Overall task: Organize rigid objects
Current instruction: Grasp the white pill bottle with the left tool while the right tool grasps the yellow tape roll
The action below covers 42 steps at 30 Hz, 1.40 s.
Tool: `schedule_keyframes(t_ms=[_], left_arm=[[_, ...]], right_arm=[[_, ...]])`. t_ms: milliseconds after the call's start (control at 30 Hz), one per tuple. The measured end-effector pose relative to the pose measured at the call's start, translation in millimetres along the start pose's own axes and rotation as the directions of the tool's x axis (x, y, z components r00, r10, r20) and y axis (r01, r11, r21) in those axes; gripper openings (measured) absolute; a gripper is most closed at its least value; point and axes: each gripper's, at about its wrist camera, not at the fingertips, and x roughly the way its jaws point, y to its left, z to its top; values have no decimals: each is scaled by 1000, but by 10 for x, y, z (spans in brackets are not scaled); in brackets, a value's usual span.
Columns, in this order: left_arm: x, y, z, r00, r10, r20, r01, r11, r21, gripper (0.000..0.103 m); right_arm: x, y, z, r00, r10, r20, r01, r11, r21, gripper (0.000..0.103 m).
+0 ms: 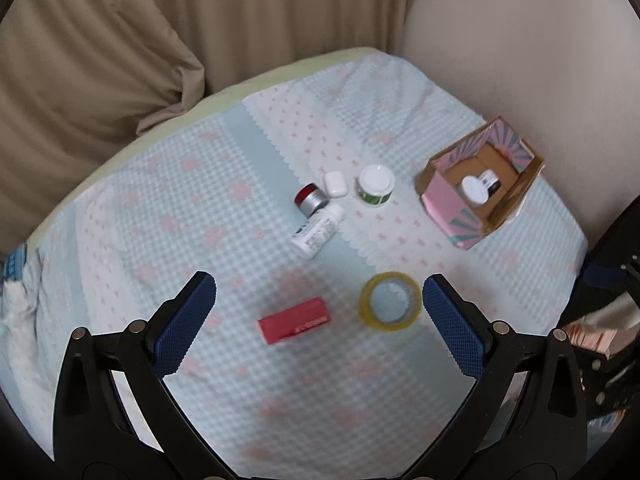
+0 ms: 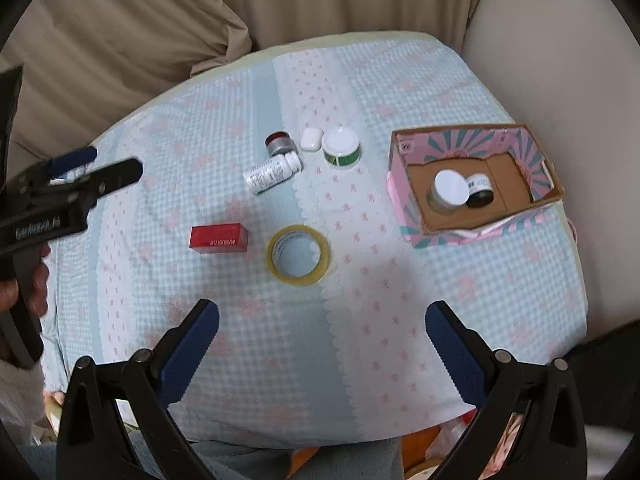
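Note:
A pink cardboard box (image 1: pixel 444 204) (image 2: pixel 416 236) stands at the right with a white-lidded jar (image 1: pixel 475 190) (image 2: pixel 450 189) and a dark jar (image 2: pixel 480 192) inside. On the cloth lie a red box (image 1: pixel 295 320) (image 2: pixel 219 237), a yellow tape roll (image 1: pixel 391 301) (image 2: pixel 299 255), a white bottle (image 1: pixel 318 232) (image 2: pixel 272 173), a silver jar (image 1: pixel 310 200) (image 2: pixel 279 144), a small white case (image 1: pixel 335 184) (image 2: pixel 312 138) and a green jar (image 1: pixel 375 185) (image 2: pixel 341 147). My left gripper (image 1: pixel 320 312) is open above the red box and tape. My right gripper (image 2: pixel 322 338) is open, near the tape roll.
The cloth-covered table (image 1: pixel 200 208) (image 2: pixel 440 320) has beige curtains (image 1: pixel 120 60) behind and a wall at the right. The left gripper's body (image 2: pixel 60 196) shows at the left of the right wrist view, held by a hand.

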Motion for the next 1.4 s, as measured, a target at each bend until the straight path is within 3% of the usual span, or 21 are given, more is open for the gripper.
schedule_keyframes(t_ms=[67, 167, 400, 800, 1000, 1267, 1400], left_arm=[[161, 87, 61, 998, 11, -56, -9, 1000, 24, 103], [373, 158, 118, 997, 27, -68, -24, 999, 48, 103], [1105, 297, 308, 984, -38, -177, 52, 996, 76, 103], [2703, 195, 512, 927, -81, -367, 169, 962, 216, 103], [3259, 58, 503, 894, -85, -441, 222, 937, 270, 100], [3574, -145, 411, 863, -65, -501, 248, 918, 309, 77], [3621, -219, 393, 871, 14, -490, 191, 911, 366, 64]], right_arm=[[87, 70, -8, 1000, 0, -15, 0, 1000, 9, 103], [261, 165, -19, 999, 6, -43, -5, 1000, 16, 103], [888, 250, 46, 993, 13, -119, -9, 999, 39, 103], [2251, 299, 49, 959, 29, -283, -2, 996, 95, 103], [2658, 355, 64, 955, 13, -296, 14, 996, 89, 103], [2994, 327, 173, 945, 20, -325, 16, 994, 106, 103], [3073, 343, 234, 937, 2, -349, 27, 997, 78, 103]])
